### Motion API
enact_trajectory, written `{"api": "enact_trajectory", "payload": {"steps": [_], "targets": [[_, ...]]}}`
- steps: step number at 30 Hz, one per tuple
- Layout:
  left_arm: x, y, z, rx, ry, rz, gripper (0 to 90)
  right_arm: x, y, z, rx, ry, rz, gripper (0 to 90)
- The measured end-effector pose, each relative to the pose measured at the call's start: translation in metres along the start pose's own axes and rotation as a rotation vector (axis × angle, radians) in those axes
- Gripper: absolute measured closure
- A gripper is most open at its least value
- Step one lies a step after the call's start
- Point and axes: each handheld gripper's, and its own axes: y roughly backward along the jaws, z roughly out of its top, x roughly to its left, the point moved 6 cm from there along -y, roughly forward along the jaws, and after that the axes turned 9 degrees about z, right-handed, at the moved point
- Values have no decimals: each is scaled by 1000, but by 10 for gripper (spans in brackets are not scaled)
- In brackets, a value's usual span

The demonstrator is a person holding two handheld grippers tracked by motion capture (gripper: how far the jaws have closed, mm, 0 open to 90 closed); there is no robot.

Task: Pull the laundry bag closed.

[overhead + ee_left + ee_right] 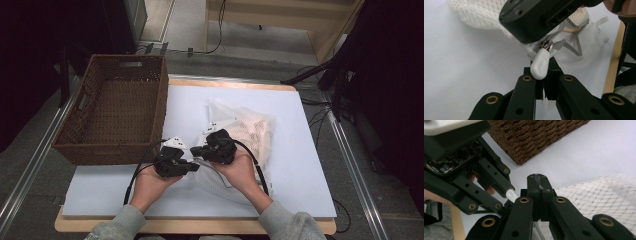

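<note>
On the left of the table (300,175) we see a brown woven basket (118,112). It has nothing in it. Just beside it is our left tool (196,167). Its jaws are pinched shut on the white zipper pull (540,65) of a white mesh bag (245,132). Next comes our right tool (194,150), close above the left one. Its jaws are closed tight too, and we cannot tell if any mesh is caught between them. The bag lies flat on the table, to the right of the basket, with something pale inside that we cannot make out. To do this step well, we think one tool should hold the bag still while the other pulls the zipper slowly and straight.
</note>
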Motion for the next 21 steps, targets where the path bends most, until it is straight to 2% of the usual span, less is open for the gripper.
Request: {"api": "enact_trajectory", "payload": {"steps": [3,9,13,16,17,21], "targets": [[-2,2,1,-14,-4,-6,880,1,-3,0,6,-12,18,900],[3,2,-2,-5,15,5,879,4,-1,-1,7,10,29,900],[5,1,-4,3,16,11,879,6,-1,-2,8,3,44,900],[3,1,-3,-12,6,13,879,5,-1,-2,6,11,27,900],[0,1,-2,-18,-13,13,879,1,0,-1,-2,9,-2,900],[-2,0,-2,-18,-25,11,879,-3,-2,-3,3,-18,26,900]]}}
